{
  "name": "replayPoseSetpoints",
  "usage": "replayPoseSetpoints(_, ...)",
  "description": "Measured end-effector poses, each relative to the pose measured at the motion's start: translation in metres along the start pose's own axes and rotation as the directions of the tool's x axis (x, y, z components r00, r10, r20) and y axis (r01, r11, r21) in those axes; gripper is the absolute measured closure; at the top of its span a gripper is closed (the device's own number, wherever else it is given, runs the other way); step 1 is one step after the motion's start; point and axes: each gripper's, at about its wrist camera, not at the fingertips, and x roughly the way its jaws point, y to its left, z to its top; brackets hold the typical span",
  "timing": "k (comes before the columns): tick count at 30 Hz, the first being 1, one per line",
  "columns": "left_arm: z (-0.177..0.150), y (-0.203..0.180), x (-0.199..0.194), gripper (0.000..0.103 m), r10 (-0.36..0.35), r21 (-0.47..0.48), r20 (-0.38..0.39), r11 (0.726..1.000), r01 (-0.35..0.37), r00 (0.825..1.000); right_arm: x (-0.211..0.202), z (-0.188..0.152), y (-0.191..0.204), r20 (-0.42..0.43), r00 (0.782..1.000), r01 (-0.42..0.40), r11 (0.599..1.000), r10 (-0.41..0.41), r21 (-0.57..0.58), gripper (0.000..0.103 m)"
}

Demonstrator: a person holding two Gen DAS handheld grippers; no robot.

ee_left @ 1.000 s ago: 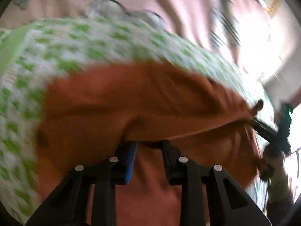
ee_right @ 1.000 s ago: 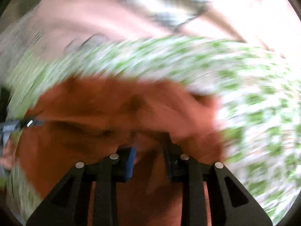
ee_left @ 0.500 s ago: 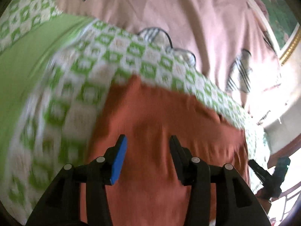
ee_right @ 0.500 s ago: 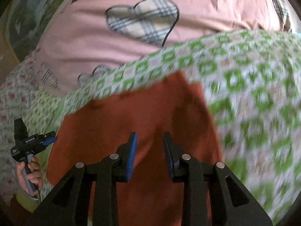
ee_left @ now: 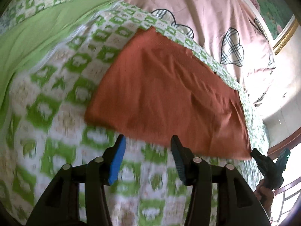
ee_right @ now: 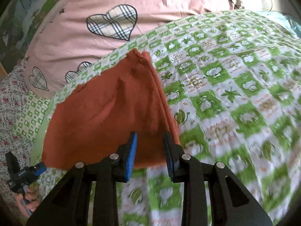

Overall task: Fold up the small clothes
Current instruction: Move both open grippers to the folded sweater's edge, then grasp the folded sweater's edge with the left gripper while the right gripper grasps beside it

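A rust-orange garment point(ee_left: 169, 98) lies folded flat in a rough rectangle on the green-and-white patterned sheet point(ee_left: 56, 113). It also shows in the right wrist view point(ee_right: 112, 116), with its doubled edge on the right side. My left gripper point(ee_left: 147, 150) is open and empty, just off the garment's near edge. My right gripper point(ee_right: 149, 145) is open and empty above the garment's near right corner. Each gripper shows in the other's view: the right one point(ee_left: 270, 165) at the garment's far right corner, the left one point(ee_right: 22, 173) at its left.
A pink quilt with plaid hearts point(ee_right: 105, 24) lies bunched behind the garment. A plain green fabric band point(ee_left: 37, 33) lies at the left. A floral sheet point(ee_right: 11, 101) shows at the far left of the right wrist view.
A second ago both grippers were shut on the garment and carried its edge over. Both have let go, opened and drawn back toward me, and the garment now lies folded.
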Motion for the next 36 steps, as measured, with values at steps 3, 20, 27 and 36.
replayPoseSetpoints(3,-0.013,0.003,-0.002,0.047,-0.020,-0.025,-0.017,1.000,0.019,1.000,-0.011,-0.006,0.011,0.007,0.999,-0.035,0.999,0.035,-0.012,0.072)
replayPoseSetpoints(20,0.010,0.017,0.031,0.036,-0.083,-0.255,0.097,0.961,0.106,0.992,-0.015,-0.029,0.059,-0.051,0.983,-0.181,0.980,0.178,-0.076,0.070)
replayPoseSetpoints(27,0.040,0.028,0.045,0.047,-0.026,-0.308,0.174,0.948,0.080,0.984,-0.006,-0.021,0.066,-0.061,0.976,-0.215,0.973,0.211,-0.081,0.070)
replayPoseSetpoints(36,0.059,-0.044,0.027,0.092,-0.020,-0.086,0.233,0.995,0.041,0.972,0.036,0.014,0.056,-0.126,0.947,-0.301,0.953,0.295,-0.037,0.070)
